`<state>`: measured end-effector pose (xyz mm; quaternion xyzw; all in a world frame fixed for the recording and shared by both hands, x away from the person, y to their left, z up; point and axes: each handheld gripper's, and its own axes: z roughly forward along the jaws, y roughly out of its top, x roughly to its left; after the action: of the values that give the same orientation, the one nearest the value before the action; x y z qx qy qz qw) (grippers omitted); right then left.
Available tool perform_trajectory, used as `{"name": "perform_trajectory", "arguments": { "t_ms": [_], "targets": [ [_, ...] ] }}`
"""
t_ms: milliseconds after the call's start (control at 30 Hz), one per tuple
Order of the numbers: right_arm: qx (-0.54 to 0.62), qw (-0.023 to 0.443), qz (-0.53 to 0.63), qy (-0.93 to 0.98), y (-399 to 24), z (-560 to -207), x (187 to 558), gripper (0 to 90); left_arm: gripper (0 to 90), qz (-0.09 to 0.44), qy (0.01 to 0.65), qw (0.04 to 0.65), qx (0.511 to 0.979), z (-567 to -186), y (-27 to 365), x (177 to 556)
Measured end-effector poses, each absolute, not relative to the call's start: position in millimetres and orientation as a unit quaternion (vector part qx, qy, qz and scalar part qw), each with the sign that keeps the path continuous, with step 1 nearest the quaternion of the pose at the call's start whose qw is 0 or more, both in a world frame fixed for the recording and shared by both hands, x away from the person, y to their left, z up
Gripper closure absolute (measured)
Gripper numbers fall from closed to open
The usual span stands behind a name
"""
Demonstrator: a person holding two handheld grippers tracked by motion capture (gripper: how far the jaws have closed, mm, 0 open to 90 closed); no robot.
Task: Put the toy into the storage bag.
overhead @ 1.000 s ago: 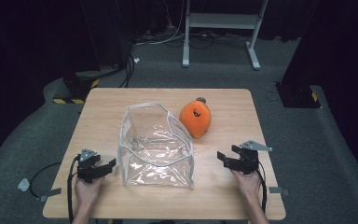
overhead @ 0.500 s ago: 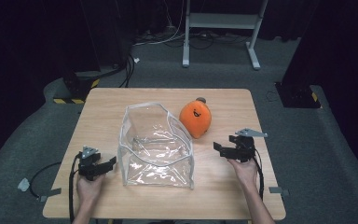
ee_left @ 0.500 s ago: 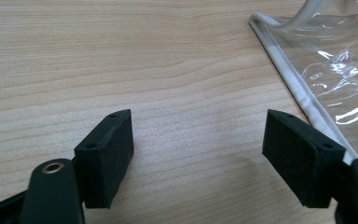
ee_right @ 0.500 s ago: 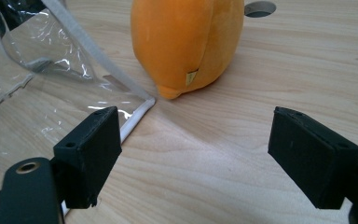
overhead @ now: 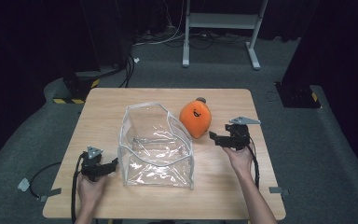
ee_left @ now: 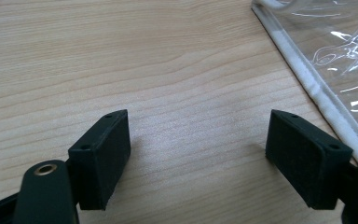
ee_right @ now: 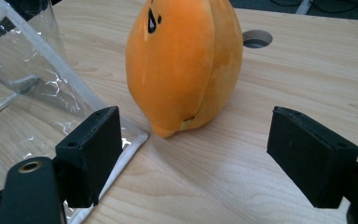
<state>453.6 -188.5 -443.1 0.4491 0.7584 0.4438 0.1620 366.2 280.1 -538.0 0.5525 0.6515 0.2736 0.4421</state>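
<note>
The right gripper [overhead: 215, 137] has slid up from lower right toward the orange plush [overhead: 195, 119] at centre, jaws spread and empty, apparently lining up a grab, while the left gripper [overhead: 113, 164] waits released beside the clear bag [overhead: 154, 145]

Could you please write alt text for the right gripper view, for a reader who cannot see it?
An orange plush lies on a wooden table, just ahead of the open right gripper, whose two black jaws stand wide apart. At left is the white-edged corner of a clear plastic bag.
</note>
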Motion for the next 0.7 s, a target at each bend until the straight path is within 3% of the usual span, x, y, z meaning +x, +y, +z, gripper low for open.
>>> {"name": "perform_trajectory", "arguments": {
  "t_ms": [700],
  "targets": [
    [0.444, 0.169, 0.448, 0.758, -158.8, -421.6, 491.2, 12.5, 22.0, 0.274, 0.653, 0.442, 0.551, -538.0, 279.6, 365.8]
  ]
}}
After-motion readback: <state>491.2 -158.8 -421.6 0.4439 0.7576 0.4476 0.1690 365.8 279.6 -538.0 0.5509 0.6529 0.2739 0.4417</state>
